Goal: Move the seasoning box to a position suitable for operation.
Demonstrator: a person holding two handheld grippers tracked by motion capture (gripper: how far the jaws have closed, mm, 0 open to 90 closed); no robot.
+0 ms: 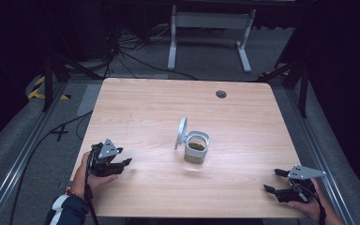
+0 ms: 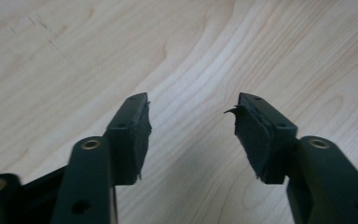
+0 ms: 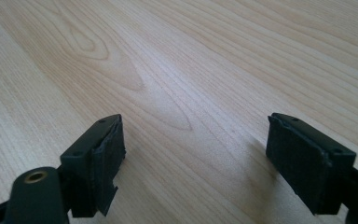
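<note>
A clear glass jar [image 1: 197, 149] with a brownish content at its bottom stands in the middle of the wooden table [image 1: 140, 108]. Its white hinged lid [image 1: 181, 132] is flipped up at the jar's left side. My left gripper [image 1: 124, 162] rests near the table's front left corner, held by a hand, jaws open with nothing between them. In the left gripper view the gripper [image 2: 192, 119] points at bare wood. My right gripper [image 1: 273, 180] sits at the front right corner, wide open and empty. The right gripper view shows that gripper [image 3: 196, 140] over bare wood too.
A dark round grommet [image 1: 221, 93] sits in the table's far right area. Behind the table are a white desk frame [image 1: 210, 33], floor cables [image 1: 136, 58] and dark stands at both sides.
</note>
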